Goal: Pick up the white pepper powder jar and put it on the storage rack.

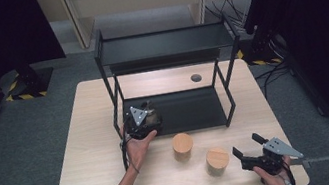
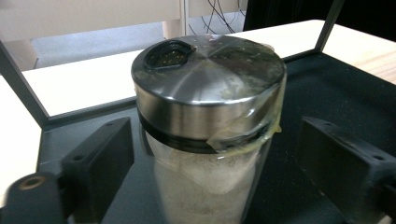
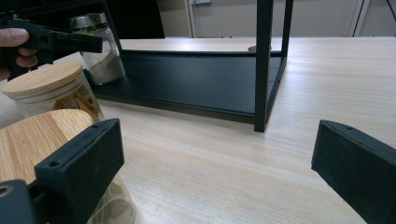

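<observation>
A glass jar point(image 2: 208, 93) with a steel shaker lid, holding pale powder, stands upright at the left end of the black rack's lower shelf point(image 1: 191, 111). My left gripper point(image 1: 141, 119) is over it, open, with a jaw on each side and a gap to the glass; its own view puts the gripper point(image 2: 219, 158) astride the jar. From the right gripper view the same jar point(image 3: 100, 51) appears with that gripper's jaw point(image 3: 60, 39) across it. My right gripper point(image 1: 248, 152) sits open near the table's front right, nothing between its jaws point(image 3: 215, 154).
Two glass jars with wooden lids stand on the table in front of the rack, one in the middle point(image 1: 182, 145) and one nearer my right gripper point(image 1: 217, 159). The rack's top shelf point(image 1: 164, 44) overhangs the lower one. A cable hole point(image 1: 196, 77) lies behind.
</observation>
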Demonstrator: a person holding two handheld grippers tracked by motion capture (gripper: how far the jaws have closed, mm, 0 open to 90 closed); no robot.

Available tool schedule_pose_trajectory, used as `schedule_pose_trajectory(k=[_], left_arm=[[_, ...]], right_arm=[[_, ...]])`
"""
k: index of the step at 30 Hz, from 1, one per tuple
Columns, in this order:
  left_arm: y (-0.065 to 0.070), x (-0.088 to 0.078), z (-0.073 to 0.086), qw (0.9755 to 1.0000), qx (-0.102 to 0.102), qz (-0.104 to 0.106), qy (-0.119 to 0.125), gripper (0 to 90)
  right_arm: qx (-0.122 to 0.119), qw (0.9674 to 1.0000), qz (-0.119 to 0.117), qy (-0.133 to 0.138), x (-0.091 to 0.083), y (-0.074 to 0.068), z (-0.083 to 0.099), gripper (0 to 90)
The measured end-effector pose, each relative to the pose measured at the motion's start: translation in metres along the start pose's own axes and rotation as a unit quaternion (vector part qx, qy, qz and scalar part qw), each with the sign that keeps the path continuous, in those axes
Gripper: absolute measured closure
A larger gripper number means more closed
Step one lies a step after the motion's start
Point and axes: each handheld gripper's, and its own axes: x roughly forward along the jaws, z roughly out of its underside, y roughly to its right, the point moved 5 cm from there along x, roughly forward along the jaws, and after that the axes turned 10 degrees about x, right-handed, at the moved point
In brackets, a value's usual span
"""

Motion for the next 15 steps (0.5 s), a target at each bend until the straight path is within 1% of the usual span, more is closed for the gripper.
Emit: schedule_pose_trajectory(k=[2,3,6,8,9,15], left_arm=[[0.002,-0.003,-0.001,1.0000,-0.005,-0.006,-0.002,3.8],[0.002,-0.004,-0.002,1.0000,-0.006,-0.006,-0.002,2.8],[0.003,-0.010,-0.002,1.0000,-0.006,-0.002,-0.001,2.8],[0.004,-0.014,-0.002,0.9999,-0.010,0.003,0.002,2.6],[0.004,-0.017,-0.002,1.0000,-0.007,0.004,0.001,2.5],[0.007,-0.027,0.001,0.9998,-0.015,0.013,0.009,2.5]], right_arm=[[0.000,1.0000,0.000,0.001,0.000,0.000,0.000,2.6],[0.000,1.0000,0.000,0.001,0.000,0.000,0.000,2.6],[0.002,1.0000,0.000,0.001,0.000,0.001,0.000,2.6],[0.003,1.0000,0.000,0.002,-0.001,0.001,0.000,2.6],[0.003,1.0000,0.000,0.003,-0.001,0.001,0.000,2.6],[0.002,1.0000,0.000,0.005,-0.002,0.001,0.000,2.6]])
